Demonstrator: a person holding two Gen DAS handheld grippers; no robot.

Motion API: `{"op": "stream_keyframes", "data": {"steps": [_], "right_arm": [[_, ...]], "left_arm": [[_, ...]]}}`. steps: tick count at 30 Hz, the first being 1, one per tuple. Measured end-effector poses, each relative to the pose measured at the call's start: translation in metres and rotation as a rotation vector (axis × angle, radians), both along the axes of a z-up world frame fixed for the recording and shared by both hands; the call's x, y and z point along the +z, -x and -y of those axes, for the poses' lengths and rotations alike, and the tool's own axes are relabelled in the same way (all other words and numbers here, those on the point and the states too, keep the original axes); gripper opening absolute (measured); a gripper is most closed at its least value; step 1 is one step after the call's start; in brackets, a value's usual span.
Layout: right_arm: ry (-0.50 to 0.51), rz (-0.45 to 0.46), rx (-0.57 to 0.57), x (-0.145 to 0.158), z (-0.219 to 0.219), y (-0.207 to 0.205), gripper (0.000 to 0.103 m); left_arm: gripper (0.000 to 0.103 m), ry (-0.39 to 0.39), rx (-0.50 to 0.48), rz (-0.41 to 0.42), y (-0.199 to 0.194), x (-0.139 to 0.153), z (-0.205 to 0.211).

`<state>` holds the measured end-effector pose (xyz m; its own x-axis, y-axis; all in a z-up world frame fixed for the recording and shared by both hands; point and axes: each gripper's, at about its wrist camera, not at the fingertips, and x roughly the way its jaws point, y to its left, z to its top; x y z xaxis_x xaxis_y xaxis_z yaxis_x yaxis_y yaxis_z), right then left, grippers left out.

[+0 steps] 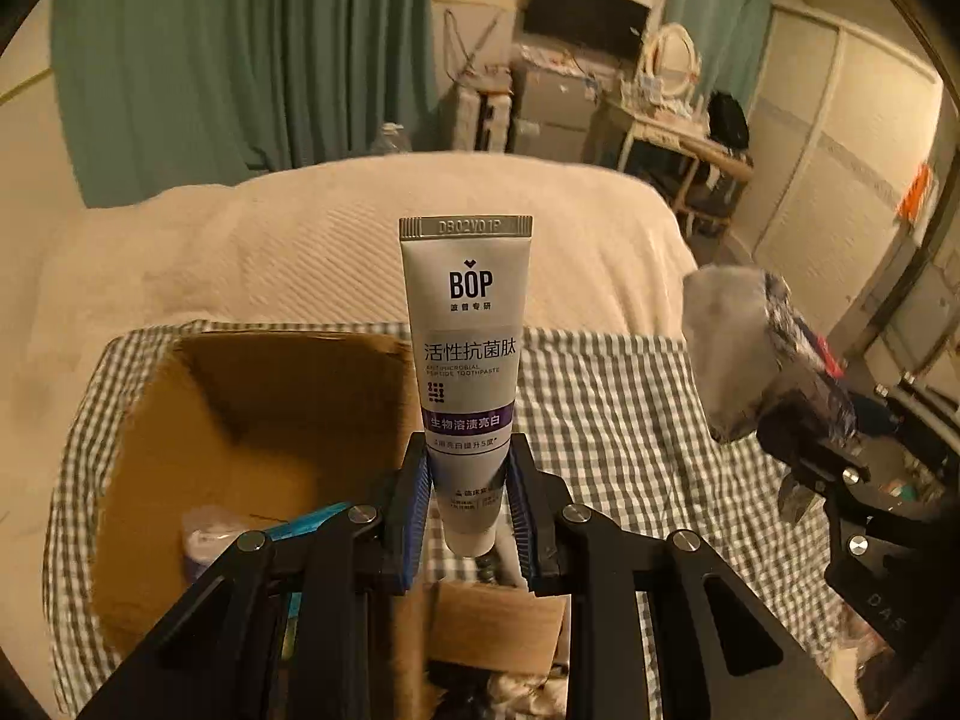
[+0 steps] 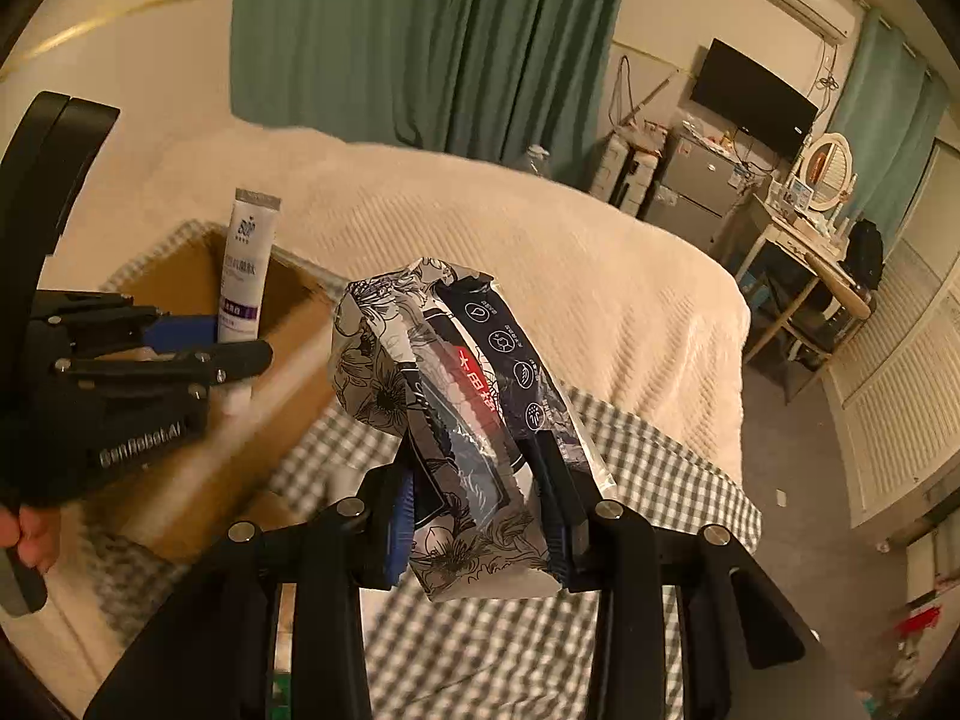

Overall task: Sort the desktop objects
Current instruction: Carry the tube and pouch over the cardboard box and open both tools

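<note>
- Left wrist view: left gripper (image 1: 468,501) clamped on a toothpaste tube (image 1: 466,360), blue pads pressing both sides of its lower part. Tube upright, cap end down, crimped end up, grey body with "BOP" print and a purple band.
- Tube is held above the near right edge of an open cardboard box (image 1: 258,420). Box sits on a green-check cloth (image 1: 600,420) over the tabletop.
- Inside the box, low left: a small white-capped item (image 1: 204,534) and something teal-blue (image 1: 306,519) beside it, partly hidden by the gripper arm; can't tell what they are.
- At right in the same view: right gripper (image 1: 798,450) carrying a crinkled packet (image 1: 762,354), blurred, up off the cloth.
- Cream blanket on a bed (image 1: 360,228) behind the tabletop.
- Right wrist view: right gripper (image 2: 480,516) closed on the packet (image 2: 456,396), floral black-and-white wrap with a dark panel and red label. Fingers bite its lower half, top flares out above them.
- Packet is held in the air over the check cloth (image 2: 630,480), to the right of the box (image 2: 288,324).
- Left gripper (image 2: 234,342) at left, seen side-on, holding the tube (image 2: 246,264) upright over the box. A hand (image 2: 30,534) grips its handle at the frame edge.
</note>
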<state>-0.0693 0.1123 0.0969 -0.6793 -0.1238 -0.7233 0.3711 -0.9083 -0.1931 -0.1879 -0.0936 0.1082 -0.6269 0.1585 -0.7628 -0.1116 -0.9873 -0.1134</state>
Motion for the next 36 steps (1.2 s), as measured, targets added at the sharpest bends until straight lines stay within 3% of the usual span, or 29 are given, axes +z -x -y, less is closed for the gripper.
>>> {"op": "stream_keyframes", "data": {"steps": [6, 10, 13, 18, 21, 24, 29, 32, 33, 34, 36], "right_arm": [[0.050, -0.012, 0.050, 0.026, 0.043, -0.022, 0.034], [0.076, -0.015, 0.092, 0.039, 0.078, -0.024, 0.034], [0.093, -0.006, 0.120, 0.039, 0.104, -0.018, 0.034], [0.132, 0.044, 0.149, 0.024, 0.147, -0.007, 0.034], [0.139, 0.080, 0.153, 0.005, 0.171, 0.004, 0.034], [0.153, 0.117, 0.147, -0.017, 0.188, 0.015, 0.034], [0.145, 0.156, 0.141, -0.045, 0.205, 0.025, 0.035], [0.166, 0.180, 0.132, -0.054, 0.204, 0.032, 0.042], [0.166, 0.184, 0.124, -0.057, 0.203, 0.032, 0.044], [0.171, 0.195, 0.119, -0.060, 0.201, 0.032, 0.044], [0.187, 0.204, 0.106, -0.061, 0.195, 0.032, 0.053]], "left_arm": [[0.025, 0.000, 0.090, -0.025, -0.020, 0.020, 0.057], [0.025, -0.021, 0.151, -0.015, -0.028, 0.017, 0.101], [0.025, 0.015, 0.182, -0.012, -0.027, 0.005, 0.123], [0.025, 0.003, 0.200, 0.028, -0.021, -0.024, 0.147], [0.025, 0.040, 0.188, 0.039, -0.015, -0.045, 0.151], [0.025, 0.017, 0.176, 0.082, -0.008, -0.066, 0.153], [0.025, 0.062, 0.103, 0.084, -0.004, -0.082, 0.147], [0.031, 0.060, 0.106, 0.118, -0.003, -0.091, 0.142], [0.043, 0.044, 0.106, 0.135, -0.002, -0.093, 0.141], [0.063, 0.034, 0.111, 0.154, -0.003, -0.095, 0.139], [0.080, 0.039, 0.154, 0.153, -0.006, -0.095, 0.140]]}}
